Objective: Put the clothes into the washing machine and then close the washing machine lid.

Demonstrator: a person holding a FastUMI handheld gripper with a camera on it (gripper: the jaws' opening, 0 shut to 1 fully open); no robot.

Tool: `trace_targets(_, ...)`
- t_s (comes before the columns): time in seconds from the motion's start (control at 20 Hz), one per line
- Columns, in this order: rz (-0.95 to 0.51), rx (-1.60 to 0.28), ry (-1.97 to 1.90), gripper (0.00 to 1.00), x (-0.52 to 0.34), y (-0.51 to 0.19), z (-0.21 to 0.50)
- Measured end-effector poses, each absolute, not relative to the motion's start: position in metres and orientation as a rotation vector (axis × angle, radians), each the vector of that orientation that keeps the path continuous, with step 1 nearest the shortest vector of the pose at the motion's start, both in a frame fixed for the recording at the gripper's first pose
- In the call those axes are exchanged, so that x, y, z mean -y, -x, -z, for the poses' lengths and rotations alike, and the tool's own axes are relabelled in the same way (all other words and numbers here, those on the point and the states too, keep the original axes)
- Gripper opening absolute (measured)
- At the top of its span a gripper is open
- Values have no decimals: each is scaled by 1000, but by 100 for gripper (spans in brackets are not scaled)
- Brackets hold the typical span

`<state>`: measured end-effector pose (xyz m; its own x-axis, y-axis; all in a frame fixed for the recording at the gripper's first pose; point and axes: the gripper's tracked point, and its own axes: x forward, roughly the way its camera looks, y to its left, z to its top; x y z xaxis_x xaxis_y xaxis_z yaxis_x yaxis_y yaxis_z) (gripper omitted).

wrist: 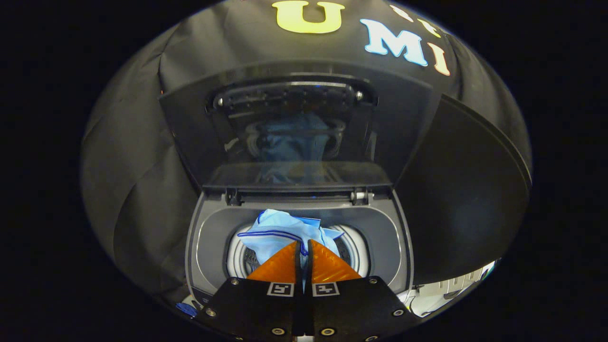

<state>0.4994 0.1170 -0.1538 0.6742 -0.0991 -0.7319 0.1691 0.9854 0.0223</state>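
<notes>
A top-loading washing machine [209,247] stands right below me with its dark lid [190,133] raised upright at the back. A light blue garment [280,230] with a dark blue trim hangs bunched over the round white drum opening [354,244]. My gripper [304,247] is above the drum, its two fingers pressed together on a fold of the garment, which spreads just ahead of the fingertips. The lid's glossy underside mirrors the blue cloth.
The grey rim of the machine's top surrounds the drum on all sides. Black cloth walls stand behind and to both sides of the machine. A white object [441,292] shows at the right beside the machine.
</notes>
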Motion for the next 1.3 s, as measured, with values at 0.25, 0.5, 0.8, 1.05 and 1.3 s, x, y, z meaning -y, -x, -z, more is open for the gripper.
trace_targets(0.25,153,-898,-113,0,-118,-485,196)
trace_targets(0.5,153,-965,-117,0,-119,-476,223)
trace_targets(0.8,143,-1050,-122,0,-124,-458,256)
trace_targets(1.05,139,-1077,-125,0,-125,-449,264)
trace_targets(1.3,140,-1084,-101,0,-122,-447,266)
